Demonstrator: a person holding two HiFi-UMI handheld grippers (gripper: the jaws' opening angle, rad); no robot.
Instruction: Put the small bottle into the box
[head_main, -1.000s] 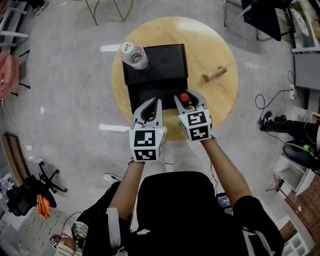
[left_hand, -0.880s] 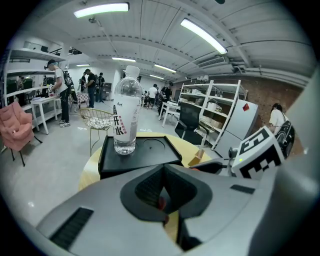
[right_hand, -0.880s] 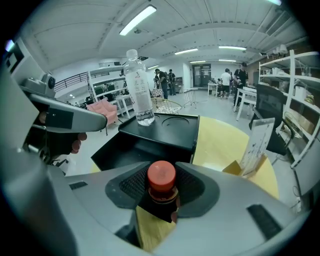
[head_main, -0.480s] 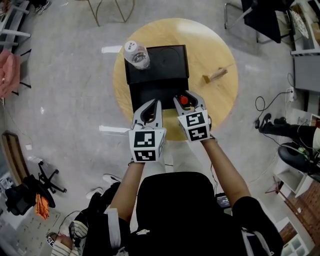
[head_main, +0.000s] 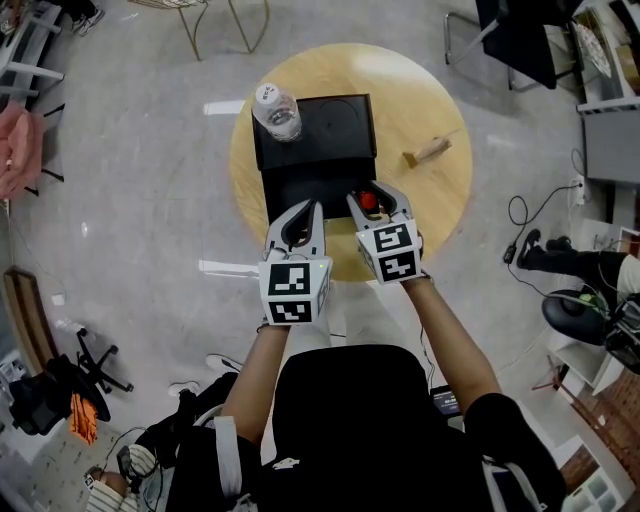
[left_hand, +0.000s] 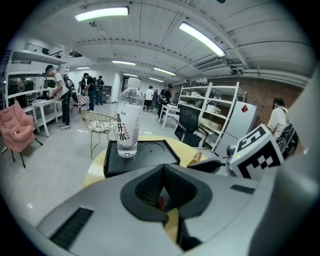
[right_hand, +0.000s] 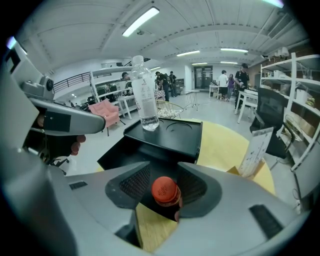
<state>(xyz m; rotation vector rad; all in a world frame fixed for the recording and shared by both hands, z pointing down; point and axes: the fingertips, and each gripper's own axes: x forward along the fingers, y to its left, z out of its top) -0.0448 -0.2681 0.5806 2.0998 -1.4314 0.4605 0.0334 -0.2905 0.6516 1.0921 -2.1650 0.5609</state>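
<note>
A round wooden table (head_main: 432, 212) stands on grey polished floor (head_main: 130, 150); white shelving (left_hand: 212, 110) lines a brick wall (left_hand: 264, 91) under strip lights (left_hand: 102, 12).

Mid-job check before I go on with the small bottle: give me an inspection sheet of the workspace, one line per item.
Surface: round wooden table, bare apart from the items below.
Job's things: small bottle with a red cap is at the near right edge of the open black box, not yet inside.
Clutter: water bottle stands upright on the box's far left corner; a small wooden block lies to the box's right.
Grippers: right gripper is shut on the small bottle; left gripper is shut and empty, at the box's near edge.
Cables: floor cable to the table's right, clear of the table.
Surroundings: office chair, pink chair, people far off.
</note>
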